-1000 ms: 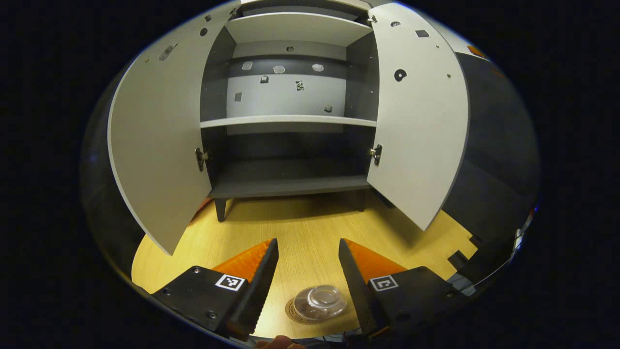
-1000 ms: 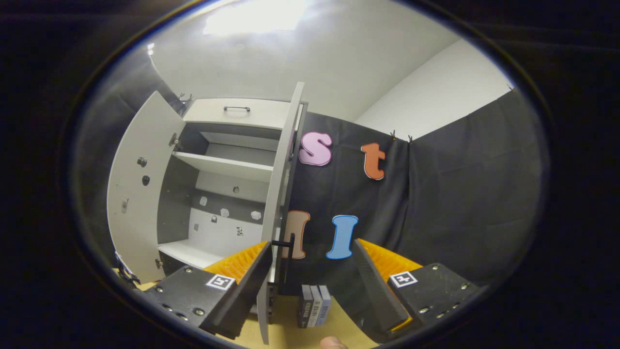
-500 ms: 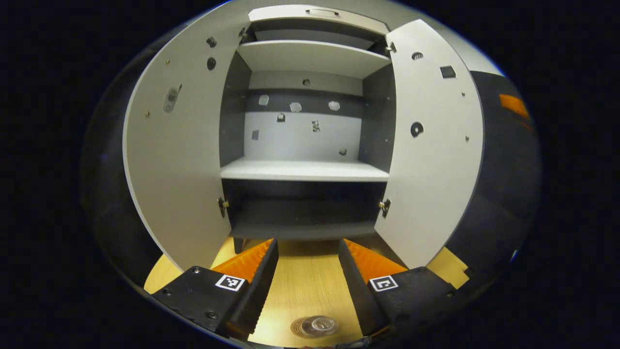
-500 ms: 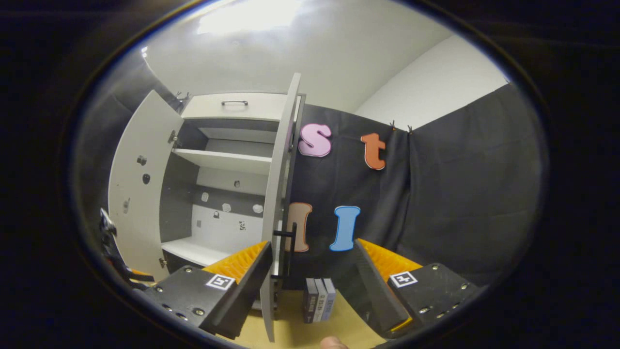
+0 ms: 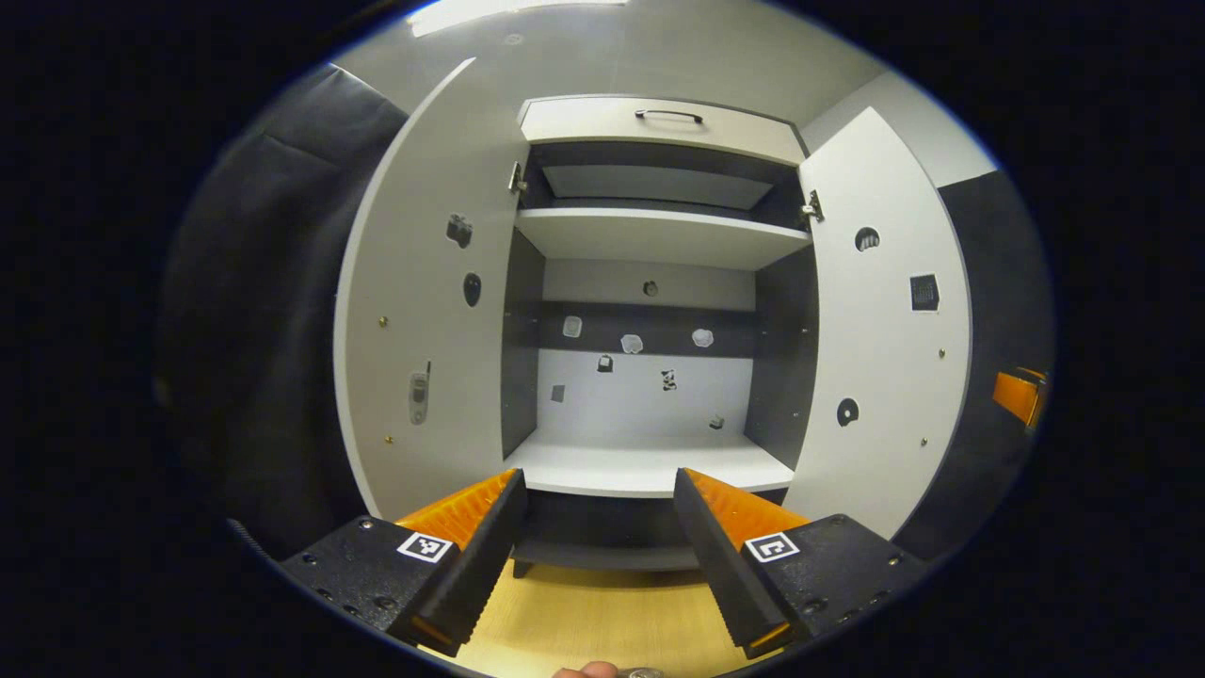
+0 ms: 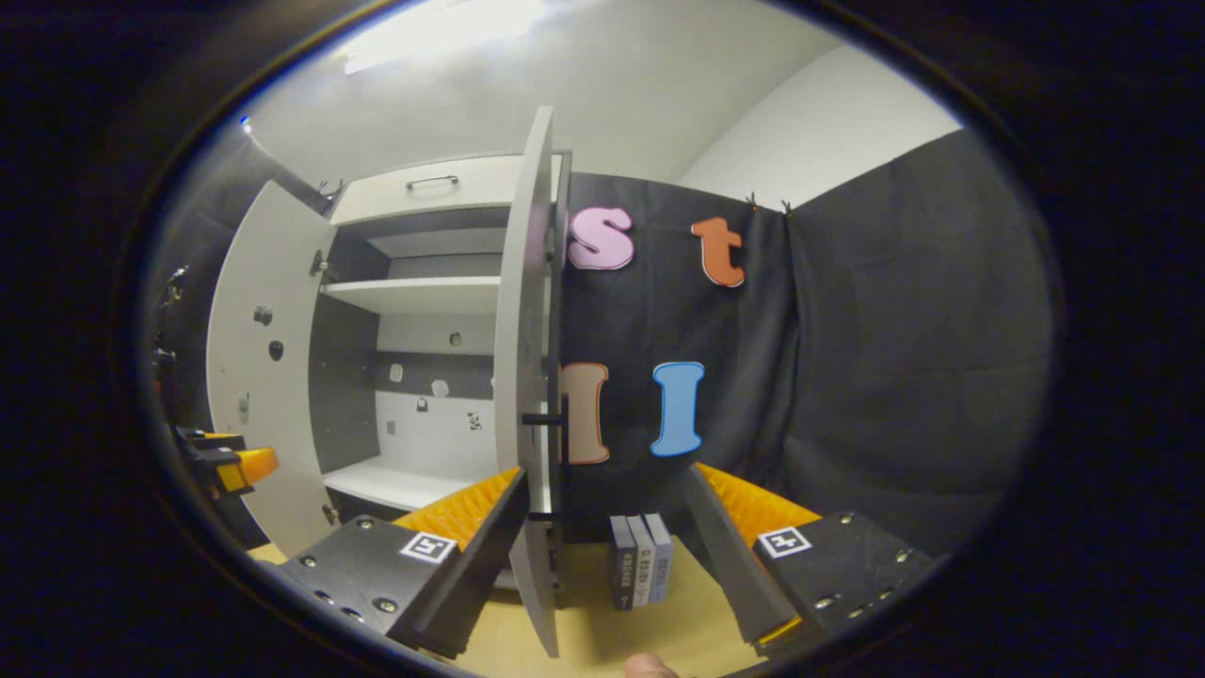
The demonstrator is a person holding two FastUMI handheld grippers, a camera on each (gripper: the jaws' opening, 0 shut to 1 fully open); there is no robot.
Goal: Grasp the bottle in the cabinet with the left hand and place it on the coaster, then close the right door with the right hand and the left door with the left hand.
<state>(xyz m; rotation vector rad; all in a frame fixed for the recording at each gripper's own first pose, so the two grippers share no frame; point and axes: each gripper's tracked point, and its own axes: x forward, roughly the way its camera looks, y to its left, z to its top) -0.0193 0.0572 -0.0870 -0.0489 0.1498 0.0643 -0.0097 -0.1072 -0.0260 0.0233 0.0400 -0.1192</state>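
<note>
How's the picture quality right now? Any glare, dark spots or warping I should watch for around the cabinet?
Left gripper view: sharp; fisheye bows the white left door and white right door; the recess under the white lower shelf is in deep shadow. Right gripper view: ceiling light blows out at the top; the right door's edge and the black bar handle are crisp.

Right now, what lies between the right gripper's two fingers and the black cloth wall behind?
In the right gripper view, three upright books on the wooden tabletop, ahead of the right gripper, beside the white door's edge.
</note>
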